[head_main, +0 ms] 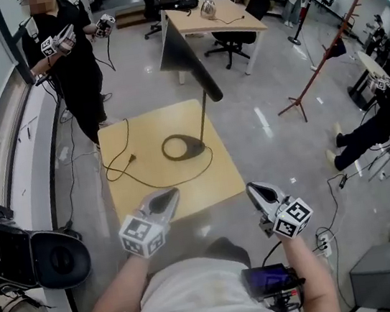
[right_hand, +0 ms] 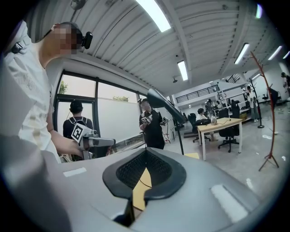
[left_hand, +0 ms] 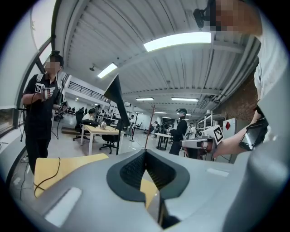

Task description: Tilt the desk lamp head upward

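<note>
The black desk lamp stands on a small wooden table [head_main: 131, 190]. Its ring base [head_main: 183, 147] lies near the table's middle, and a thin stem rises to the long dark head [head_main: 187, 54], which slopes down to the right. The lamp's cable [head_main: 120, 166] loops across the tabletop. My left gripper [head_main: 165, 201] hovers at the table's near edge, shut and empty. My right gripper [head_main: 259, 194] is beside the near right corner, also shut and empty. The lamp head [left_hand: 118, 97] shows ahead and above in the left gripper view, and the lamp head [right_hand: 165, 105] likewise in the right gripper view.
A person in black [head_main: 66, 47] holding two grippers stands beyond the table's far left corner. A desk [head_main: 214, 18] with office chairs is farther back, and a coat stand [head_main: 326, 59] is to the right. A black chair [head_main: 58, 259] sits at my left.
</note>
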{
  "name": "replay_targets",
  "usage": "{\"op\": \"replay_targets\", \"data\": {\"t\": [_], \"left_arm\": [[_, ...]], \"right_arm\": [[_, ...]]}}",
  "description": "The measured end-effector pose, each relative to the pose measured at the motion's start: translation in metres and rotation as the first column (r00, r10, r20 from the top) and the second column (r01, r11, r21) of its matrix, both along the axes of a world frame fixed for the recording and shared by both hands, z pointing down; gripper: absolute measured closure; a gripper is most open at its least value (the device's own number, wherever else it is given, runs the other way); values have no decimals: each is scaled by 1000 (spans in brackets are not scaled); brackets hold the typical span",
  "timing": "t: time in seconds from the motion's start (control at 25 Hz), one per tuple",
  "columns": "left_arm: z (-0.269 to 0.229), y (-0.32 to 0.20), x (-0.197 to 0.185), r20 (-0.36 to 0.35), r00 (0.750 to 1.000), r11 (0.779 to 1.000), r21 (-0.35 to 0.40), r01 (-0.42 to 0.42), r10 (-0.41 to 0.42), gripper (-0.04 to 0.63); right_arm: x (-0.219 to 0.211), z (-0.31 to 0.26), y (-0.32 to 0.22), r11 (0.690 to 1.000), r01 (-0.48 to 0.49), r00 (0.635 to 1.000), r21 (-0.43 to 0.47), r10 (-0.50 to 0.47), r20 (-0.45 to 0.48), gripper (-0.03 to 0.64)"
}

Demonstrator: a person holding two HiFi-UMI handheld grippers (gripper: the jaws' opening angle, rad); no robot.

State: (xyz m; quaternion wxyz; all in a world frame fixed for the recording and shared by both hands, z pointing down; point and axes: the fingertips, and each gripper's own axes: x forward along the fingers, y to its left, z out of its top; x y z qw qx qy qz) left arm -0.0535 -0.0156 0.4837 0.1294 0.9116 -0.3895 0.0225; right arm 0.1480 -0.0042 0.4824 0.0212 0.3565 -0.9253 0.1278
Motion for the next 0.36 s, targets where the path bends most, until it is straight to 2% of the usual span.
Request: {"op": "replay_targets", "data": {"t": [0.36], "left_arm": [[7, 19, -9, 10, 1000, 1000, -6, -1, 1, 594]], "right_arm": [[-14, 5, 18, 1000, -10, 1000, -7, 10, 30, 606]]}}
